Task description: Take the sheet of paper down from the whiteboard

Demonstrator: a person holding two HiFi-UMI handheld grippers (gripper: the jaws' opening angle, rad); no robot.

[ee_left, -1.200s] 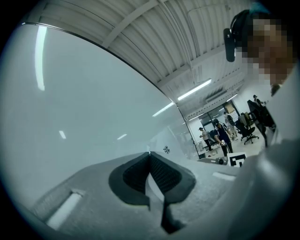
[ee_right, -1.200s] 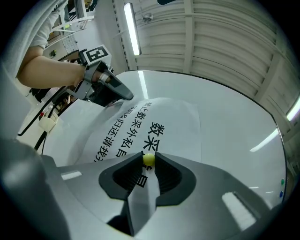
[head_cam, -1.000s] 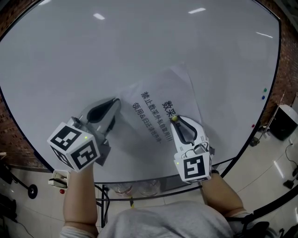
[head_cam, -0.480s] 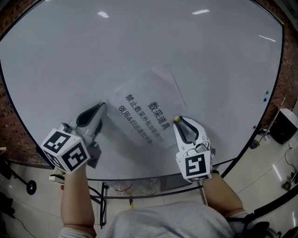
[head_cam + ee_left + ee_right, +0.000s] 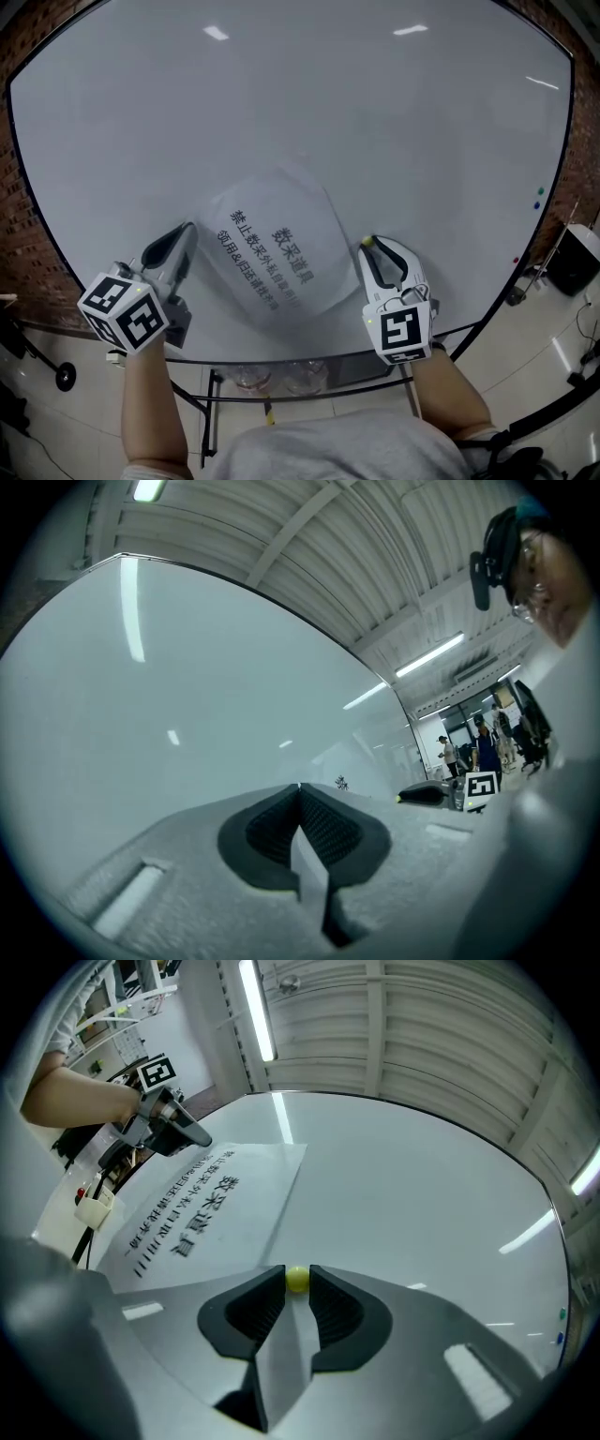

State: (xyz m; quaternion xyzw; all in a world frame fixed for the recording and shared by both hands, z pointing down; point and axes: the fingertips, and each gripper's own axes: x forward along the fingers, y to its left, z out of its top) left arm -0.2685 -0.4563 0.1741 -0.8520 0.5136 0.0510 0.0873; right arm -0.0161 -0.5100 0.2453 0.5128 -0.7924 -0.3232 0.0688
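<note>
Left gripper jaws are closed, apparently pinching the left corner of the sheet of paper, which lies low-centre on the whiteboard. Right gripper jaws clamp a small yellow magnet just right of the sheet. Peel the sheet off flat and slowly so the corner pinch doesn't tear, and keep the magnet clear of the board.

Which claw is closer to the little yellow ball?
Right. The right claw pinches the yellow ball between its tips. The left claw is away across the sheet of paper, gripping its far corner.
</note>
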